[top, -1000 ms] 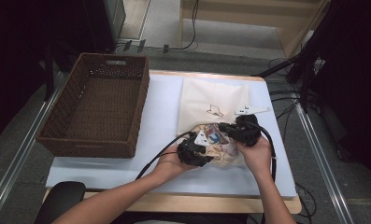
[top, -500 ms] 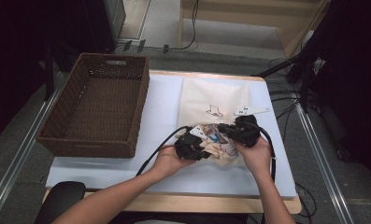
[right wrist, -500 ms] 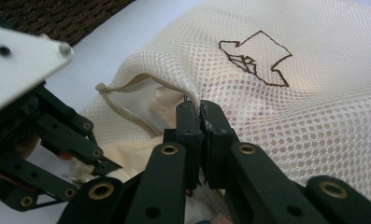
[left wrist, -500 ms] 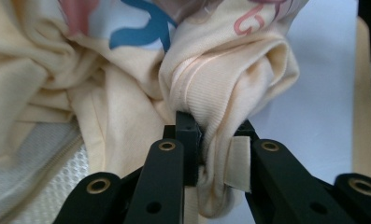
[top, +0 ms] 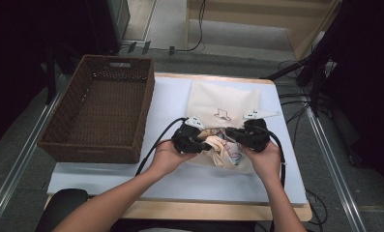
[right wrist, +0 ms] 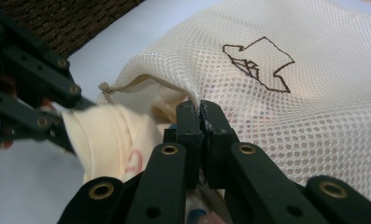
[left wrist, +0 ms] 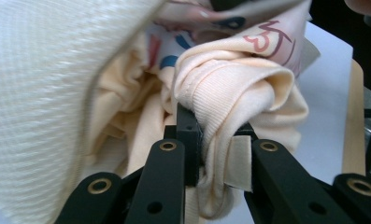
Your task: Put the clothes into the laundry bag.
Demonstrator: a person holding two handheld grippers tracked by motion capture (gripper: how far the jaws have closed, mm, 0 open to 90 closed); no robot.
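While our right tongs (right wrist: 201, 122) stayed clamped on the mesh bag's (right wrist: 314, 116) opening edge, our left tongs (left wrist: 216, 135), just closing, gripped the cream garment (left wrist: 230, 93) at the bag's mouth on the desk (top: 170, 101).

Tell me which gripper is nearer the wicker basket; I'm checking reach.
Left. The left gripper, shut on the cream garment, sits nearer the wicker basket; the right gripper, clamping the mesh bag, lies farther off.
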